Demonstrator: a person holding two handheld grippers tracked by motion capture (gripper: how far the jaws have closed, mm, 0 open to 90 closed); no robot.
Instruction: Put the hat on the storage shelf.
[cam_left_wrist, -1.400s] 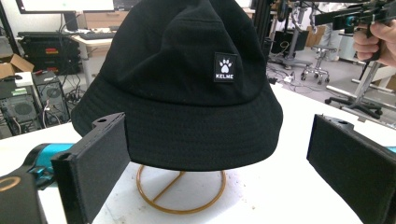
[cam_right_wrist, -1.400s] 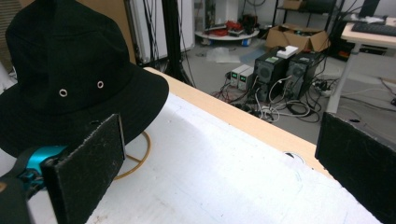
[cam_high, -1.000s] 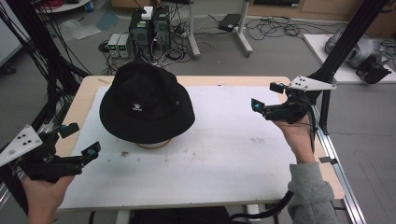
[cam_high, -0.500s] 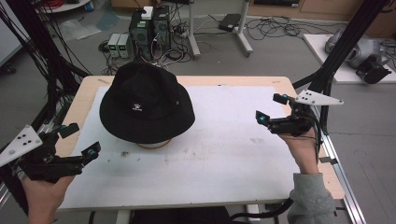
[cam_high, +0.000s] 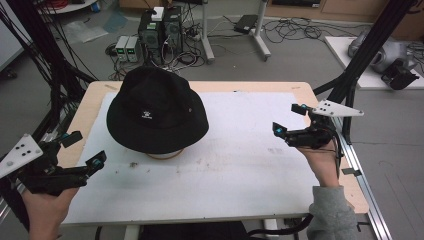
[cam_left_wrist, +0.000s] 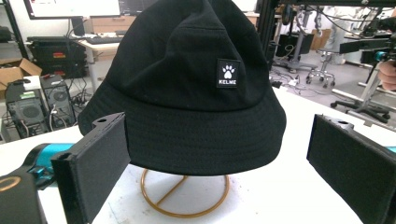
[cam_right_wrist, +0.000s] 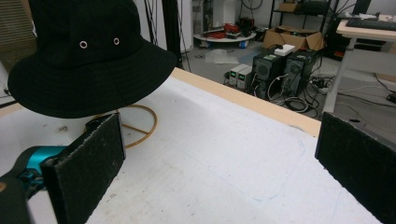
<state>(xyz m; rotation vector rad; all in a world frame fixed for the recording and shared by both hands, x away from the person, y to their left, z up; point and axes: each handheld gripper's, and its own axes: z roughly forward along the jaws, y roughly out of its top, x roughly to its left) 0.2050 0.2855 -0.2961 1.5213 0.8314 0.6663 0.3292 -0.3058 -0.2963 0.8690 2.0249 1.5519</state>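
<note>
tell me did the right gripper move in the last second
Yes. In the high view the right gripper has drawn back from the black fabric bucket hat toward the right edge of the white-topped wooden table, fingers open.

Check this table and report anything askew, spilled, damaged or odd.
Nothing serious stands out. The black bucket hat sits level on its gold wire stand. The white mat carries a few small dark smudges near the stand. Both grippers, left and right, are open and apart from the hat.
</note>
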